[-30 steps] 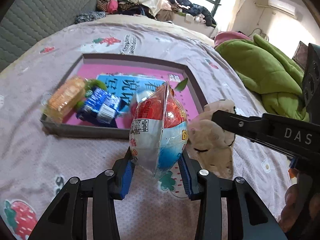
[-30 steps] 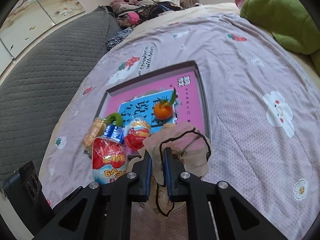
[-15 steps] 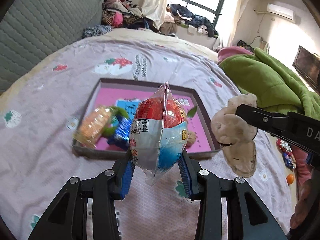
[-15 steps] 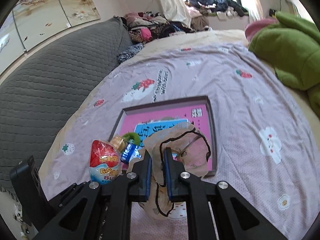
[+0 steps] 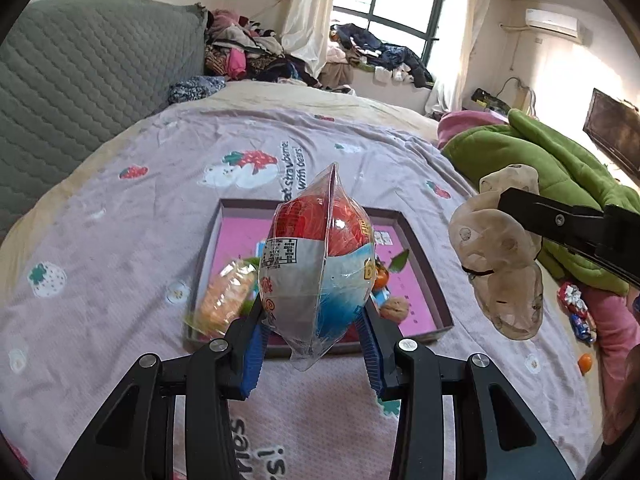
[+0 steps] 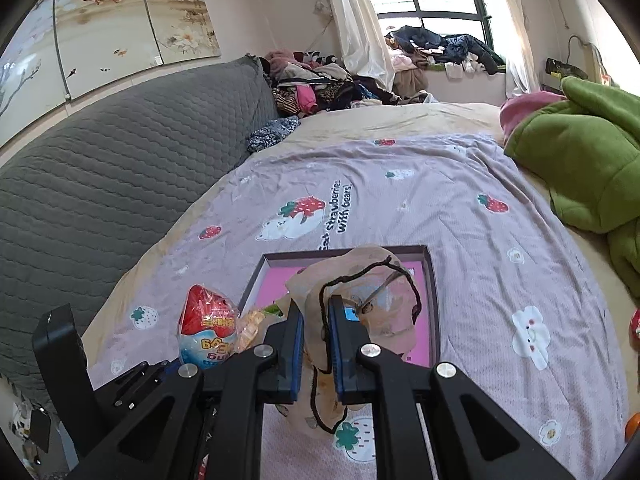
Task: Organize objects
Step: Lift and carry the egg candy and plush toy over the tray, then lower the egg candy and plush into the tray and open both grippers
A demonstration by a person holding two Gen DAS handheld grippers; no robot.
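My left gripper [image 5: 314, 336] is shut on a wrapped red, white and blue toy egg [image 5: 316, 260], held above the near edge of a shallow pink-lined tray [image 5: 434, 280] on the bed. The egg also shows in the right wrist view [image 6: 206, 332]. My right gripper [image 6: 316, 344] is shut on a beige plush toy with a black cord [image 6: 360, 312], held in the air over the tray [image 6: 434, 300]. The plush also shows at the right of the left wrist view [image 5: 500, 264]. In the tray lie an orange snack packet [image 5: 224, 300], a small orange [image 5: 380, 276] and a walnut [image 5: 394, 308].
The bed has a lilac strawberry-print sheet [image 5: 140, 240]. A grey quilted headboard [image 6: 100, 184] rises at left. A green blanket [image 5: 540, 168] lies at right. Clothes [image 6: 320, 84] are piled at the far end. Small items [image 5: 576, 308] lie on the floor at right.
Both grippers have lifted and drawn back from the tray with the egg and plush still held. The tray now looks smaller and farther below.
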